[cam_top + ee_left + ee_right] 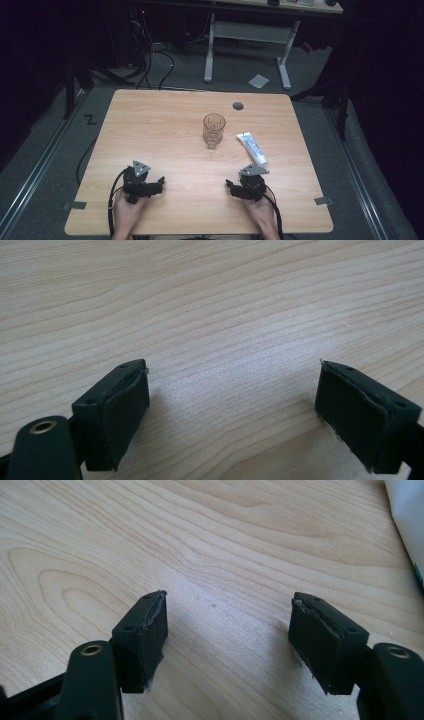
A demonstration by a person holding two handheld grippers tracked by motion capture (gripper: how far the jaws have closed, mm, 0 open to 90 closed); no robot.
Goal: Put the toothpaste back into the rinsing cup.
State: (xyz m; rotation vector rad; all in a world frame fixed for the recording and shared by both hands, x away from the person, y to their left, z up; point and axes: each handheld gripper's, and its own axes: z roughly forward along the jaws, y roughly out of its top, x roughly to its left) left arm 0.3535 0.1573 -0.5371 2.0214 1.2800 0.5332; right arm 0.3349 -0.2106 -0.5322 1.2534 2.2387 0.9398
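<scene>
1. The landmark is the clear, faceted drinking glass (214, 131), which stands upright near the middle of the pale wooden table (150, 130), a little toward the far edge.

2. Just to the right of the glass, apart from it, lies a white toothpaste tube with blue print (251, 148). It rests flat on the wood. Its long axis runs from its far end beside the glass down and to the right, toward the person's right side.

3. The right gripper (231, 185) sits on the near side of the glass and slightly to its right. The near end of the tube lies just beyond it. In the right gripper view the jaws stand wide apart with bare wood between them and hold nothing (227, 630), and a white edge of the tube (407, 515) shows at the upper right corner.

4. The left gripper (159, 182) rests on the near side of the glass and to its left, well apart from both glass and tube. Its jaws are also spread wide over bare table and are empty (232, 400).

5. Judged from this layout, the right gripper is clearly the nearer one to the tube. A reach forward and slightly right, with the jaws turned across the tube's slanted axis, would likely suit it.

6. The glass is about equally far from both grippers.
</scene>
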